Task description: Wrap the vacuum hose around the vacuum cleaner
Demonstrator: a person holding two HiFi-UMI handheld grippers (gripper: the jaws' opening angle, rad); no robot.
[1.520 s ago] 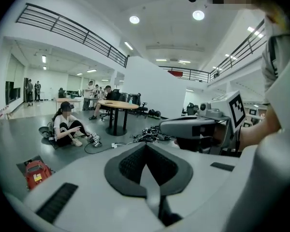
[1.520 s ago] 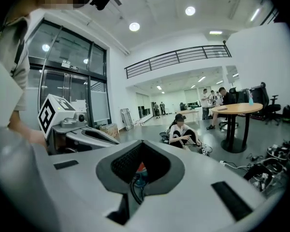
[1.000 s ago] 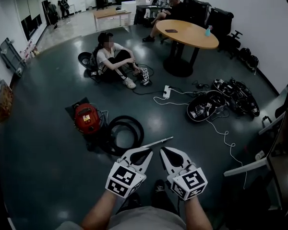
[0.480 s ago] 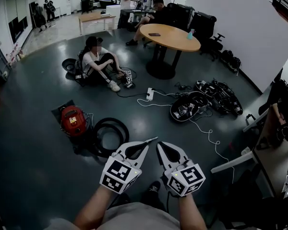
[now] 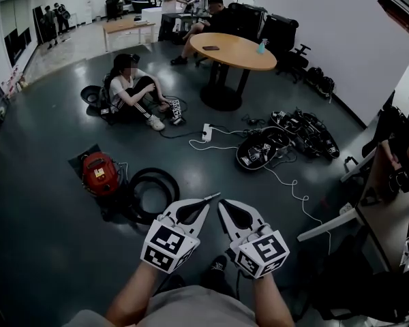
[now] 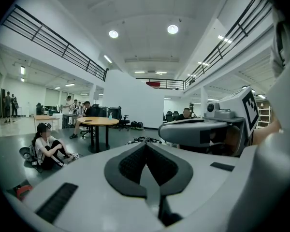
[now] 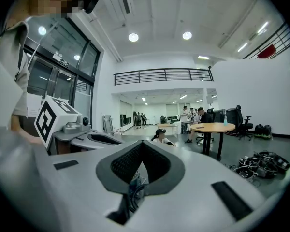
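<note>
- Left hand-held gripper (image 5: 203,205) sits at the lower middle of the head view. Its jaws are pressed together with nothing between them, and its own view (image 6: 146,145) shows the dark pads meeting.
- Right hand-held gripper (image 5: 223,204) is just beside it, tips nearly touching the left one's. Its jaws are likewise closed and empty (image 7: 142,143).
- A red vacuum cleaner (image 5: 99,173) stands on the dark floor (image 5: 48,244) at the left centre of the head view, well apart from both grippers.
- The black vacuum hose (image 5: 154,174) lies in a loose coil on the floor, just right of the cleaner in the frame and not around it.
- A thin metal tube (image 5: 213,196) shows just above the left gripper's tips.
- A person (image 5: 131,94) sits on the floor at the upper left.
- A round bench (image 5: 232,50) stands at the upper middle.
</note>
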